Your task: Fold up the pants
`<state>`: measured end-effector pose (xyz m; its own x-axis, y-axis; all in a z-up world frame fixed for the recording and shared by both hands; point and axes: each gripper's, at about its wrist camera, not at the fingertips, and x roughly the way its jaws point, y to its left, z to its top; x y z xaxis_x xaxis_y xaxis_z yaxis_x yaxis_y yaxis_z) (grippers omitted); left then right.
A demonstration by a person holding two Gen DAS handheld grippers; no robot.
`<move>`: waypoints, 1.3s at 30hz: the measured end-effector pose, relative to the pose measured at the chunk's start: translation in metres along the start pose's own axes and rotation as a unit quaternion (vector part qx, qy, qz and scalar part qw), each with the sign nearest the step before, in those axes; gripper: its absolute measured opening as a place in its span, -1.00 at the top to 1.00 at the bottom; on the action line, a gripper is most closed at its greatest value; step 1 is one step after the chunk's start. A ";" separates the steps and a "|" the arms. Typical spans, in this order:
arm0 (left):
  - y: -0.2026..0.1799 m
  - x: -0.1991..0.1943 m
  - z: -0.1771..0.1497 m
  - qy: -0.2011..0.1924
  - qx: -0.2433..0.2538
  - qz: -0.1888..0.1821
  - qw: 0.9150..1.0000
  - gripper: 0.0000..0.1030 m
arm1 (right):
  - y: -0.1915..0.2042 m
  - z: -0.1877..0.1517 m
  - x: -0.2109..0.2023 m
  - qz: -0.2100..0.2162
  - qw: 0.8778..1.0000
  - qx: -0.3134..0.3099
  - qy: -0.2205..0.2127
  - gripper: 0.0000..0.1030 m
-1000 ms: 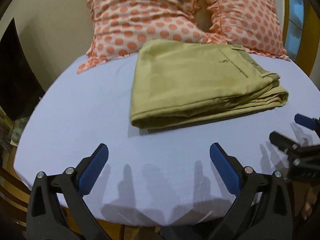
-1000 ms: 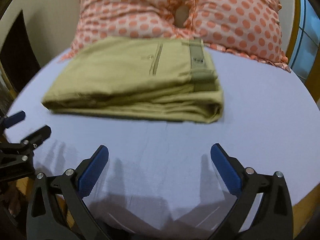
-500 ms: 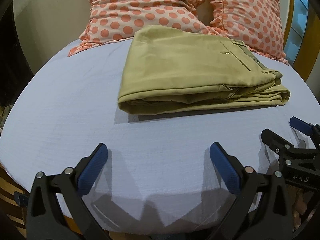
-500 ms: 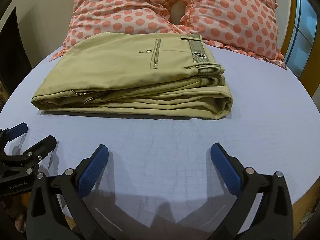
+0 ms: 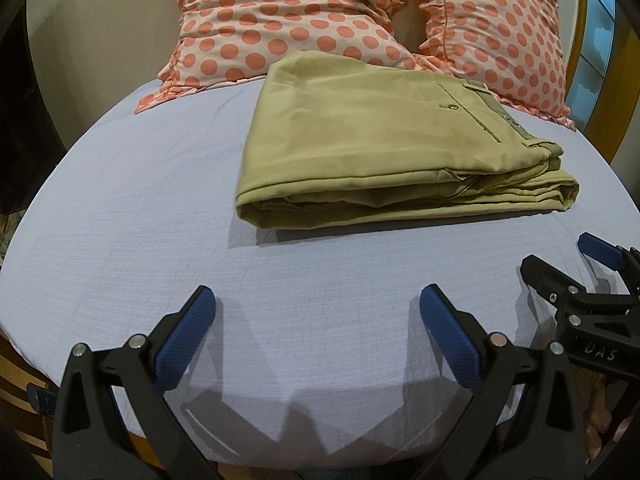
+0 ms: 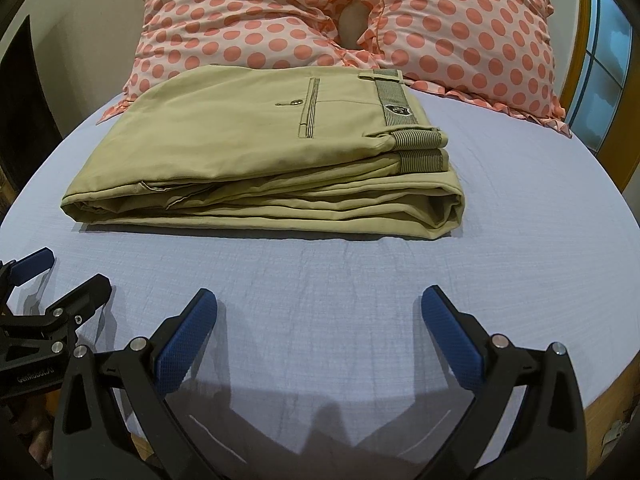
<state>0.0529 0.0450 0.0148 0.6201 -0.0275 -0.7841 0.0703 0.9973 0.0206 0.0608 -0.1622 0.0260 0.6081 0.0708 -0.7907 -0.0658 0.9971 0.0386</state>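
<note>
The khaki pants (image 5: 380,148) lie folded in a flat rectangular stack on the light blue bed sheet (image 5: 140,220), back pocket and striped waistband up (image 6: 256,152). My left gripper (image 5: 316,312) is open and empty, held over the sheet near the bed's front edge, short of the pants. My right gripper (image 6: 320,312) is open and empty, also in front of the pants. Each gripper shows at the edge of the other's view: the right gripper (image 5: 568,260) and the left gripper (image 6: 64,276).
Two pink pillows with orange dots (image 6: 280,20) lean at the head of the bed right behind the pants. A window with a wooden frame (image 6: 600,68) is at the right. A dark panel (image 5: 20,140) stands at the left.
Both grippers have moved a little forward over the bed toward the pants, which now look larger. The pants have not moved. Both grippers stayed open.
</note>
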 end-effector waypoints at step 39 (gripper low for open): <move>0.000 0.002 0.001 0.005 0.002 0.000 1.000 -0.97 | 0.000 0.001 0.001 -0.002 1.000 0.002 -0.001 -0.97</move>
<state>0.0545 0.0446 0.0141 0.6124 -0.0262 -0.7901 0.0734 0.9970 0.0237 0.0619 -0.1625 0.0260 0.6104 0.0669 -0.7893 -0.0605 0.9975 0.0378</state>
